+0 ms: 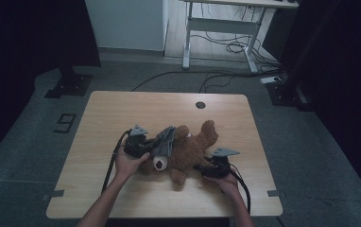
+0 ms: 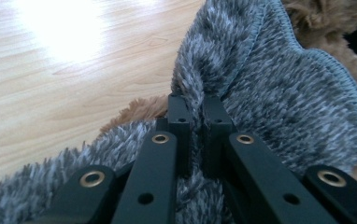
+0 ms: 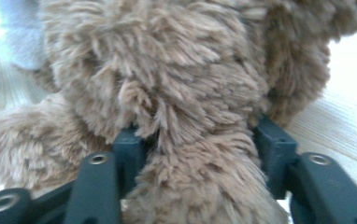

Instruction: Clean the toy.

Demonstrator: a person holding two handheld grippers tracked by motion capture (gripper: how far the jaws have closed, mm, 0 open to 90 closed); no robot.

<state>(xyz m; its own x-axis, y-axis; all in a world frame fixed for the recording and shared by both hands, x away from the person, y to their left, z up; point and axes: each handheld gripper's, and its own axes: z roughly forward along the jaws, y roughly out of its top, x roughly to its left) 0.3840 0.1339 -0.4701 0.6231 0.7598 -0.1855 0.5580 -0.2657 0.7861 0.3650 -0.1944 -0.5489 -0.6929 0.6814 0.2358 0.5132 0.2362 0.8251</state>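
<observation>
We see a brown plush teddy bear (image 1: 190, 150) lying on the light wooden worktop (image 1: 107, 118), in the lower centre of the high view, its white muzzle toward the bottom of the frame and a leg reaching to the upper right. A grey-and-white fuzzy knitted garment (image 1: 165, 141) sits at the bear's left side in that frame, partly raised off the plush.

The left gripper (image 1: 143, 145), held in the person's left hand (image 1: 127, 165), is just left of the bear at frame centre. In the left gripper view its jaws are pressed nearly together and pinch a fold of the grey knit (image 2: 270, 88); brown fur (image 2: 134, 109) shows beside and beyond the fabric, with bare wood at the upper left.

The right gripper (image 1: 206, 169), held in the person's right hand (image 1: 226, 180), is at the bear's lower right in the high view, touching the plush. In the right gripper view its jaws are spread wide on either side of a thick mass of brown fur (image 3: 181, 116), which sits between them; the fur touches both jaws, but we cannot tell which part of the bear this is.

Both forearms enter from the bottom edge of the high view. A black cable (image 1: 110, 165) trails from the left gripper toward the bottom left. At the top of the frame stands a white-legged desk (image 1: 221, 23) with cables on the floor beneath it.
</observation>
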